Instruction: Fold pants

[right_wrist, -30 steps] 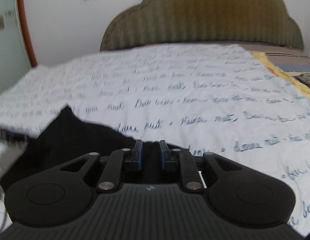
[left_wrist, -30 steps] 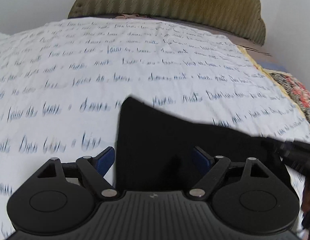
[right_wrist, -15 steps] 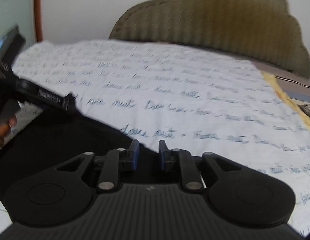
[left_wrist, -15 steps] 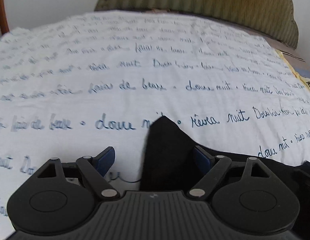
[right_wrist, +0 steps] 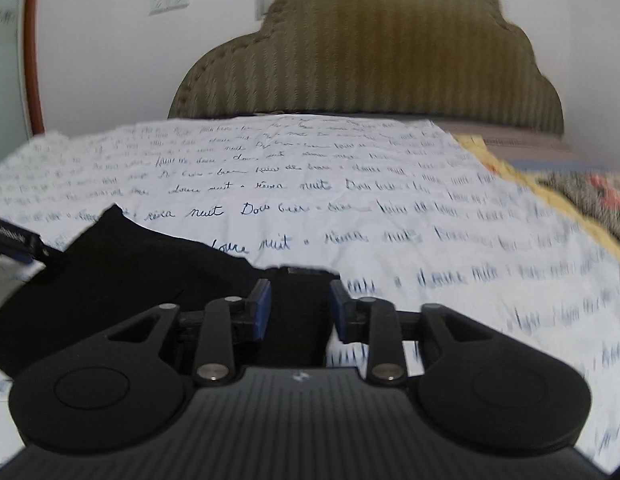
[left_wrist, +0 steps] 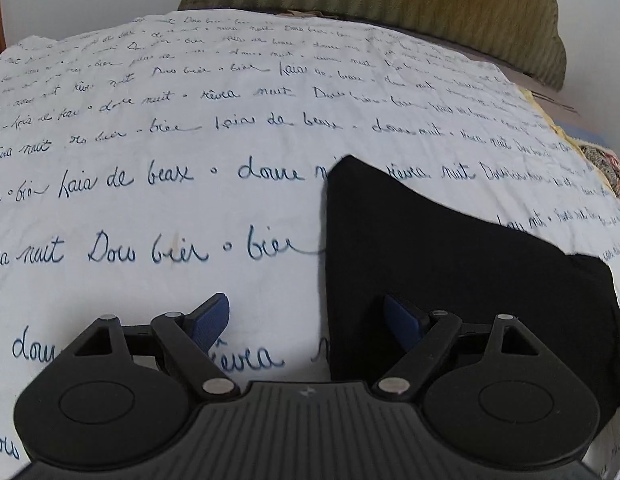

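Observation:
The black pants (left_wrist: pixel 450 264) lie folded on the white bedspread with blue handwriting (left_wrist: pixel 169 128). My left gripper (left_wrist: pixel 305 320) is open and empty; its right finger is over the pants' left edge, its left finger over bare bedspread. In the right wrist view the pants (right_wrist: pixel 121 264) lie at lower left, with a bit of black cloth between the fingers. My right gripper (right_wrist: pixel 299 304) is partly open over the pants' right edge, its pads apart and not pinching. The left gripper's tip (right_wrist: pixel 13 240) shows at the left edge.
An olive padded headboard (right_wrist: pixel 370 60) stands at the far end of the bed against a white wall. A yellow-edged patterned blanket (right_wrist: pixel 582 192) lies at the bed's right side. A wooden frame (right_wrist: pixel 31 40) stands at far left.
My right gripper has opened from shut and let go of the pants. My left gripper has stayed open and shifted left, so the pants now sit to its right.

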Demonstrator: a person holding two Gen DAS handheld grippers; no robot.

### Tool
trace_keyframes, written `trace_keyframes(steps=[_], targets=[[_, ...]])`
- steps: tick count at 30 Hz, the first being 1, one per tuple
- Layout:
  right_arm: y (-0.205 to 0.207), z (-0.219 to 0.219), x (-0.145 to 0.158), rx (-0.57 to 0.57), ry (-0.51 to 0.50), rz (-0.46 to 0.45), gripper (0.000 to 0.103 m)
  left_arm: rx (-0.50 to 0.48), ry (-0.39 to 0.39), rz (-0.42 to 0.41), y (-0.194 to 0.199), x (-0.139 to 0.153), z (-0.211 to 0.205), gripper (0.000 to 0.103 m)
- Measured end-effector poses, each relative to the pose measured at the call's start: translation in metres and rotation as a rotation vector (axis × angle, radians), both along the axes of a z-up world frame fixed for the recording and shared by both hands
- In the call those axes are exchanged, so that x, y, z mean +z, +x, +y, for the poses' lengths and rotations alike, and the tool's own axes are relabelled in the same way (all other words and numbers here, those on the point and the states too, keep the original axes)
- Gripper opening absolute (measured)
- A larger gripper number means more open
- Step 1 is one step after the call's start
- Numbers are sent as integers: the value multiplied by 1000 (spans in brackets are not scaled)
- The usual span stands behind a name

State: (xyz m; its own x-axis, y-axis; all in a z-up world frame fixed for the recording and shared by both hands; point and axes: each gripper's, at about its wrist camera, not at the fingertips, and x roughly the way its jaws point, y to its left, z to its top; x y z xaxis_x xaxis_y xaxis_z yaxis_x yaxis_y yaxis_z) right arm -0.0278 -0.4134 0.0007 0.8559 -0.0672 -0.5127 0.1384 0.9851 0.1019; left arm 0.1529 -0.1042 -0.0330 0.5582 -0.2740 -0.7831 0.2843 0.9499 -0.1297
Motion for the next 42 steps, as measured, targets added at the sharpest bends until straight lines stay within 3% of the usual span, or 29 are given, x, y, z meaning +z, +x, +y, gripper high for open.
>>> trace_keyframes(steps=[4,10,18,24,31,36,38,40,41,42], targets=[[-16,-26,-14,8,201,-1,49,-15,-9,7,-7,-1,-5,85],[-18,-39,-39,36,356,33,64,-28,6,4,-14,-3,-13,91],[-8,-35,-58,101,451,57,76,-67,24,-1,-21,-3,-28,91],[3,-34,-63,188,532,56,84,-144,-57,15,-29,-9,-34,91],[16,-46,-70,247,666,51,83,-180,-97,-57,-33,-15,-29,91],[35,-41,-69,252,653,76,82,-248,-141,-61,-16,-21,-22,100],[42,-38,-67,239,639,83,68,-271,-158,-38,-12,-20,-21,101],[44,-41,-69,210,633,90,46,-278,-153,-23,-11,-19,-22,100],[43,-44,-72,206,651,85,43,-274,-144,-24,-12,-18,-22,93],[41,-47,-74,204,672,78,40,-270,-128,-35,-15,-17,-23,77]])
